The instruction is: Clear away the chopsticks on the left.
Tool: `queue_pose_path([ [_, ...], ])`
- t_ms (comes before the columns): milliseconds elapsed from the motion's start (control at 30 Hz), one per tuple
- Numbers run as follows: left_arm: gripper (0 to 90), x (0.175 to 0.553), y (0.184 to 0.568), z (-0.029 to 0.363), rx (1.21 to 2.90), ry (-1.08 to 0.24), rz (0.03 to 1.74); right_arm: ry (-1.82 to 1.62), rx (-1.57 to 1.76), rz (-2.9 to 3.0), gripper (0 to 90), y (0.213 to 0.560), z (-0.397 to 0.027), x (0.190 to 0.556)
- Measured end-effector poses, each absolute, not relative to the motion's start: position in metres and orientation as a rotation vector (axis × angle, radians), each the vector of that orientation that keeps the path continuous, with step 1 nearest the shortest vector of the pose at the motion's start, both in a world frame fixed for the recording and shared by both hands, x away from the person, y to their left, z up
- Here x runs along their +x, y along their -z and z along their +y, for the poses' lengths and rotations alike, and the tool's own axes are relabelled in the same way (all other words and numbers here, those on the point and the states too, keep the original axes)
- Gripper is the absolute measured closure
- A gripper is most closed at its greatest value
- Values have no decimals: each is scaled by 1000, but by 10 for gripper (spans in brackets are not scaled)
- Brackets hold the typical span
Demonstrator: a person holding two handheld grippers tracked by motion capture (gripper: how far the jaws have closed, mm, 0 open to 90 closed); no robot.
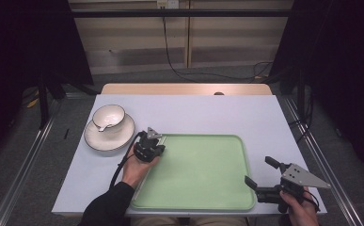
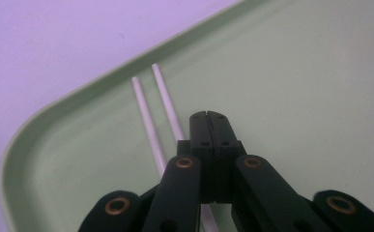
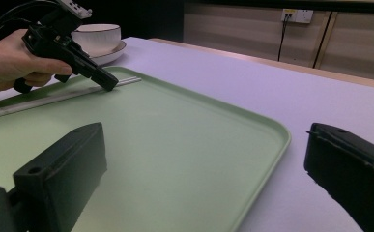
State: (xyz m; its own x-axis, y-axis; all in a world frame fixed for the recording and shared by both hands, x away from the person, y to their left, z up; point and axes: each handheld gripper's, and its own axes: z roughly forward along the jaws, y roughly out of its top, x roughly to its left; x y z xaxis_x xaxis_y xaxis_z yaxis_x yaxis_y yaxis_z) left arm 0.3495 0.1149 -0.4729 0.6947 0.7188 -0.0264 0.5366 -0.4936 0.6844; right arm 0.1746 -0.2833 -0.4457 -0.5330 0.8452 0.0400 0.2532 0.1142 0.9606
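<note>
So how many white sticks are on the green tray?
2 white sticks. They lie side by side near the green tray's left edge, right by the left gripper, partly hidden under it.

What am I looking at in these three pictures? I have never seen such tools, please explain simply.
A person sits at a table and holds one hand-held gripper in each hand, a tool with two black jaws. The high view looks down from above; the other two come from cameras riding on each tool. On the table lie a green tray and a white bowl on a plate. Two thin white chopsticks lie in the tray along its left edge. The left hand-held gripper is shut, its tip beside the chopsticks, holding nothing visible. The right hand-held gripper is open and empty near the tray's right edge.
</note>
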Motion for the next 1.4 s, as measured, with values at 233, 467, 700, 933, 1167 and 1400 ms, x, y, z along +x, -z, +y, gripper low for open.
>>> queue_pose_path([
  [233, 900, 349, 473, 123, 2195, -338, 1001, -1433, 1077, 1849, 11, 446, -285, 174],
  [467, 900, 348, 473, 133, 2182, -349, 1034, -1441, 1057, 1863, 9, 445, -284, 174],
  [700, 900, 345, 473, 146, 2171, -356, 1048, -1439, 1060, 1860, 9, 445, -284, 174],
  [933, 900, 340, 473, 148, 2188, -401, 1028, -1439, 1062, 1849, 9, 445, -284, 173],
  [1167, 900, 341, 473, 153, 2196, -401, 1035, -1437, 1062, 1845, 8, 445, -284, 174],
  [1400, 898, 340, 473, 152, 2179, -411, 1035, -1441, 1060, 1850, 8, 445, -283, 174],
])
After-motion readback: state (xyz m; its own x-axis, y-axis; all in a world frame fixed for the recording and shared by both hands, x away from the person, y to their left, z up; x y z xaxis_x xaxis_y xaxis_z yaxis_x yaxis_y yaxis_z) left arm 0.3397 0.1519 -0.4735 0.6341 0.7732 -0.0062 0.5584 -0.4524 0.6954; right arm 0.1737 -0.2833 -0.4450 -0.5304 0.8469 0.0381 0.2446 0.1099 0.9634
